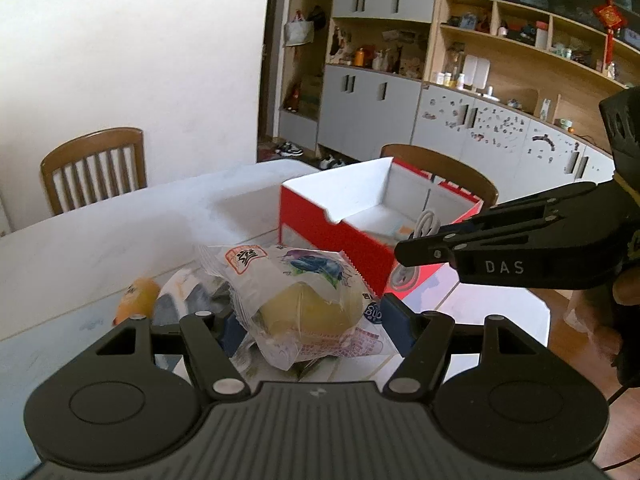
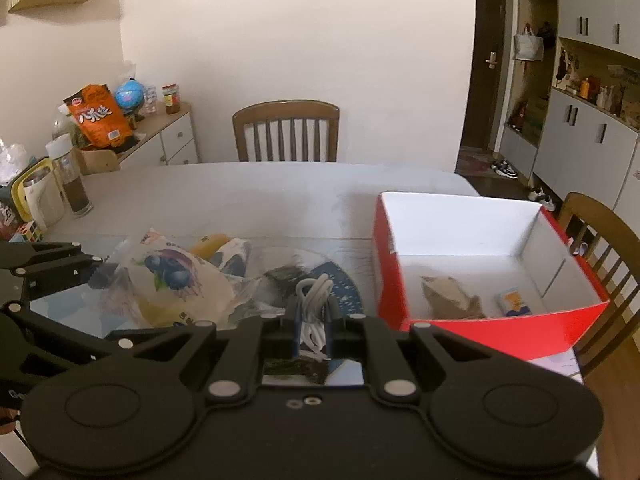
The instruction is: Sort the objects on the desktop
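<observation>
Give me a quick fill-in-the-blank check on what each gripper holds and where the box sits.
1. The left gripper is closed on a clear ____ wrapped around a yellowish bun.
2. The right gripper pinches a coiled cable whose colour is ____.
3. The box on the table is red outside and ____ inside.
4. In the right wrist view, the box lies to the ____ of the right gripper.

Missing words: packet; white; white; right

White walls [image 2: 296, 40], wooden chairs [image 2: 286, 132] around the table [image 2: 240, 192], grey cupboards [image 1: 368, 96] and shelves [image 1: 520, 56] beyond.
</observation>
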Demonstrator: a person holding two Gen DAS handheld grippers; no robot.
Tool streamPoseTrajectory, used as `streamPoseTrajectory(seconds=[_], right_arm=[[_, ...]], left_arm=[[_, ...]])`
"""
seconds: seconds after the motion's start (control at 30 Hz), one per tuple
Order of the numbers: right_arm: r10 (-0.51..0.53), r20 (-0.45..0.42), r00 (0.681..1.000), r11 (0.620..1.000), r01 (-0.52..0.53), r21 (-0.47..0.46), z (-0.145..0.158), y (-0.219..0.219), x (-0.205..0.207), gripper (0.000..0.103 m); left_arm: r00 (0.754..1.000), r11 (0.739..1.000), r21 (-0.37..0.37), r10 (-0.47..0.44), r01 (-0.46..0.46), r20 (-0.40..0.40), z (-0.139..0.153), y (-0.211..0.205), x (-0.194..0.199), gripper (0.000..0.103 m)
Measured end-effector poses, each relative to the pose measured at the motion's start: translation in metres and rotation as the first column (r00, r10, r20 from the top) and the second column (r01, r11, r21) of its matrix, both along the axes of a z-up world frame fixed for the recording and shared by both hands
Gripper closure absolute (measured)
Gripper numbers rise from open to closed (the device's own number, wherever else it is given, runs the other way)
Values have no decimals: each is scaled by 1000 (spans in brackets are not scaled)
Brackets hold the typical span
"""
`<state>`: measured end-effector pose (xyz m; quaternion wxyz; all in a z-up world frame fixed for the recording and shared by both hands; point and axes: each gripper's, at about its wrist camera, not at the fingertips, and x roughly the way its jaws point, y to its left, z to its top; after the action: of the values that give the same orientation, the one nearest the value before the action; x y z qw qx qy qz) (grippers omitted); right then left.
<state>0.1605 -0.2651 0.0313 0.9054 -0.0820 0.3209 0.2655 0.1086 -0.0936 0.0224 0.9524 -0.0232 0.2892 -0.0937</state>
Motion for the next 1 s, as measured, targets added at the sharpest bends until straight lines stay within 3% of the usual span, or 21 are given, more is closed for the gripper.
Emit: streamPoseTrajectory(seconds=[0.57,1.0], right_arm=[[-40,23,999,999,40,6,10,-63,60,92],[-26,11,1000,1000,26,10,8,-110,117,92]], left_arm=[[999,999,-13,-48,48,17,8,-60,77,34],[999,999,-24,-22,21,-28,7,-100,130,34]])
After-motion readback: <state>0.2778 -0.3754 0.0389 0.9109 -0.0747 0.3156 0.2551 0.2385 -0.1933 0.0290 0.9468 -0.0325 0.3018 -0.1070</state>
